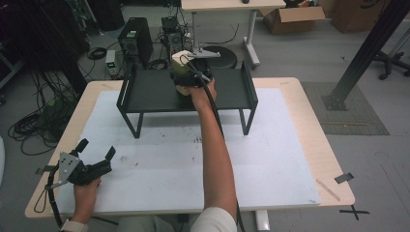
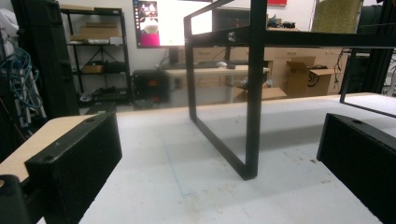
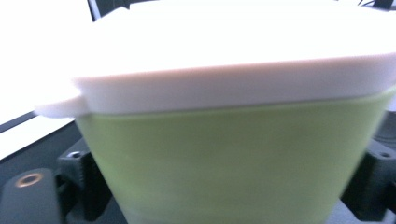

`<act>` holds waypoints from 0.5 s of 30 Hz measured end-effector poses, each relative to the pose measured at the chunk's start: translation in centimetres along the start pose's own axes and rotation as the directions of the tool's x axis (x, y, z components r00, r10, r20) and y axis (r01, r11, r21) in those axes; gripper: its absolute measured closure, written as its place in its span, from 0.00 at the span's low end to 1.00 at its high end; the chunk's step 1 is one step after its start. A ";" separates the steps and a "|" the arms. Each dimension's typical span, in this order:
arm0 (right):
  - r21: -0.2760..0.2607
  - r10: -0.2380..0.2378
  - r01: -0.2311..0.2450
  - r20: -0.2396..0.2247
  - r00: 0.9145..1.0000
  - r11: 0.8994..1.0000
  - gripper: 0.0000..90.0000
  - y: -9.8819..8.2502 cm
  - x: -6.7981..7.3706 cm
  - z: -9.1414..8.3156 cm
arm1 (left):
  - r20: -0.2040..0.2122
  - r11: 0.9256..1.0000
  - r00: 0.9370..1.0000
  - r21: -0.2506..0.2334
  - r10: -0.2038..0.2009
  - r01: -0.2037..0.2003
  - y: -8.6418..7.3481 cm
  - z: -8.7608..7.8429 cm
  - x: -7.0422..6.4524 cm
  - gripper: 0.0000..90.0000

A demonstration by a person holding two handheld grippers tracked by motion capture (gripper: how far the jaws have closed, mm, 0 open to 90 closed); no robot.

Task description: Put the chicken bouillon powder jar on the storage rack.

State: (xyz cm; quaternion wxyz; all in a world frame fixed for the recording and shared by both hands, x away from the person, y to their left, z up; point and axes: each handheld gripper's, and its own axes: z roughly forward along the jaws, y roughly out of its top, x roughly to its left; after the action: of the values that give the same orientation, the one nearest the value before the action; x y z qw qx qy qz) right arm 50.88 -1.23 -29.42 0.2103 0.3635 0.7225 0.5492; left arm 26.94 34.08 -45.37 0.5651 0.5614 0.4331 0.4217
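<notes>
Right claw [image 1: 186, 72] grips the green tub [image 3: 233, 163] with white lid [image 3: 224, 60] over the black rack [image 1: 150, 92]; left claw [image 1: 96, 152] sits wide open on the counter [image 1: 270, 159].

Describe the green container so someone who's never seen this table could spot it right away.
Start at the white mat covering the wooden table, then find the black metal shelf standing at its far side. On the shelf's top, between the right gripper's jaws, sits the green container: a pale green tub with a white lid, the only coloured thing there.
</notes>
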 end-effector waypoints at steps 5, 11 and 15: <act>-0.024 -0.004 0.005 0.026 1.000 1.000 0.04 0.3 0.1 -0.6 | 0.000 1.000 1.000 0.004 0.001 -0.001 0.0 0.0 0.0 0.00; -0.040 -0.006 0.007 0.029 1.000 0.999 0.02 0.6 0.1 -1.3 | -0.001 1.000 1.000 0.004 0.000 0.000 0.0 0.0 0.0 0.00; -0.052 -0.024 0.025 0.033 0.999 0.998 0.00 0.9 0.5 -2.0 | -0.001 1.000 1.000 0.005 0.001 -0.001 0.0 0.0 0.0 0.00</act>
State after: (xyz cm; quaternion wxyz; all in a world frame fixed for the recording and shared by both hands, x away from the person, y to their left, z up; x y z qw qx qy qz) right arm 49.46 -2.05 -27.86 0.2383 0.3579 0.7086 0.5594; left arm 26.98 34.06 -45.36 0.5633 0.5630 0.4340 0.4211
